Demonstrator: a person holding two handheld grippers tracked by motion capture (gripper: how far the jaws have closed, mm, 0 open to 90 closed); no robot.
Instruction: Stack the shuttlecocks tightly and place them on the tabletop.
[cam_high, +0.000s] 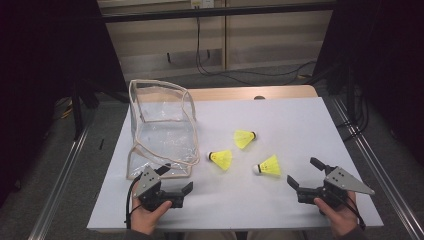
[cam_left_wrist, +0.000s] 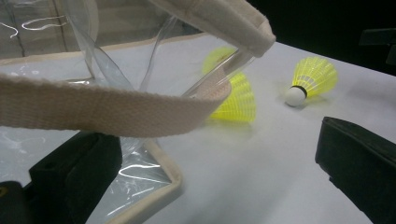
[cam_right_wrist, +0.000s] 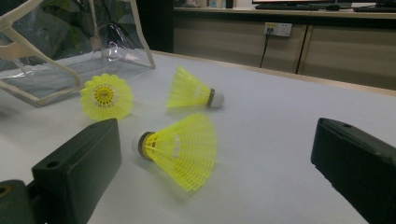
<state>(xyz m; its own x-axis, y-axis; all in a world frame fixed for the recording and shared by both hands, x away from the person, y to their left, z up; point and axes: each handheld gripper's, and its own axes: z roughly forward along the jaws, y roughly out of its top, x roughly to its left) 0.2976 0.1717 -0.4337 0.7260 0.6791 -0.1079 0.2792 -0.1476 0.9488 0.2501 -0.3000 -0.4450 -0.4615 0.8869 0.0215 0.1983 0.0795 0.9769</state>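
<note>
**Three shuttlecocks out on the worktop, one clear bag beside them**

I count three yellow shuttlecocks and one transparent bag on the white worktop (cam_high: 280, 120). None of the three is inside the bag; all lie on the bare surface to its right.

The clear bag (cam_high: 162, 132) stands at the left side of the worktop, with cream fabric edging and a cream strap (cam_left_wrist: 93, 109) that loops across my left gripper view. Through its walls I see nothing in it but creases and glare.

The far shuttlecock (cam_high: 244, 138) lies on its side with its dark-banded cork pointing right. The middle shuttlecock (cam_high: 221, 159) lies just beside the bag's lower right corner, cork toward the bag. The near shuttlecock (cam_high: 266, 166) lies closest to my right side, its white cork pointing left. The three are apart from one another, none touching.

My left hand-held gripper (cam_high: 176, 181) sits at the front edge, just beside the bag's near corner, its jaws spread and empty; one jaw lies close against the bag's edging, and I cannot tell whether it touches. My right hand-held gripper (cam_high: 304, 174) sits at the front right, jaws likewise released, grasping nothing. In the right gripper view the near shuttlecock lies between the spread jaws, closer to the left one, a little ahead of them.
</note>
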